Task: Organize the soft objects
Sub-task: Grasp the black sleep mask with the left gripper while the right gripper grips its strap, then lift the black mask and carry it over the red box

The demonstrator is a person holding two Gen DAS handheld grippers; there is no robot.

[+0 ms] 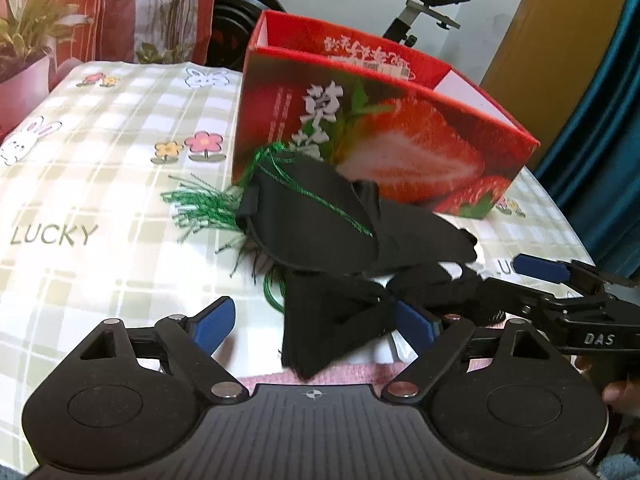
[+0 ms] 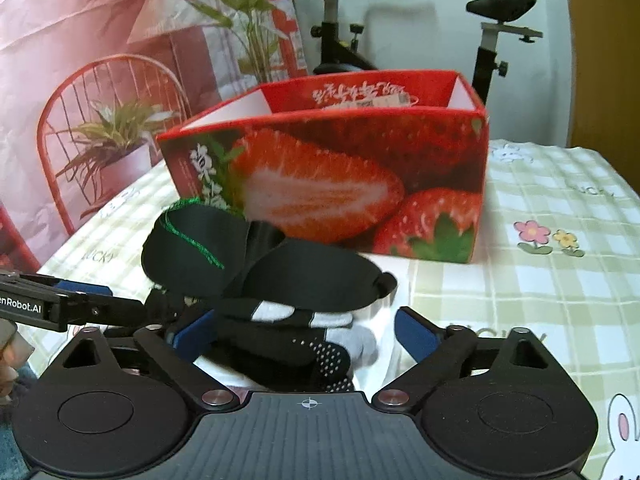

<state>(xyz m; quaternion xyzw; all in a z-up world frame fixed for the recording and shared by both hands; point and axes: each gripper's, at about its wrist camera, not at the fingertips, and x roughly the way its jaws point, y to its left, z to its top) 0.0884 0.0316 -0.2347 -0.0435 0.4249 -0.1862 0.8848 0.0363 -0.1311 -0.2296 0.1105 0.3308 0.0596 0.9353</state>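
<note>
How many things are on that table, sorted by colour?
Black: 2, eye mask, cloth
Green: 1, tassel
Red: 1, box
Black and white: 1, sock
Total: 5; the pile may hide more.

R gripper jaws wide apart, blue pads not pressing anything. Between jaws: black/grey/white sock w/ grip dots, lying on checked tablecloth. Just beyond jaws: black eye mask, green thread across its L lobe. Further ahead: open strawberry box. L of jaws: other gripper's blue-padded finger reaching toward the pile.
</note>
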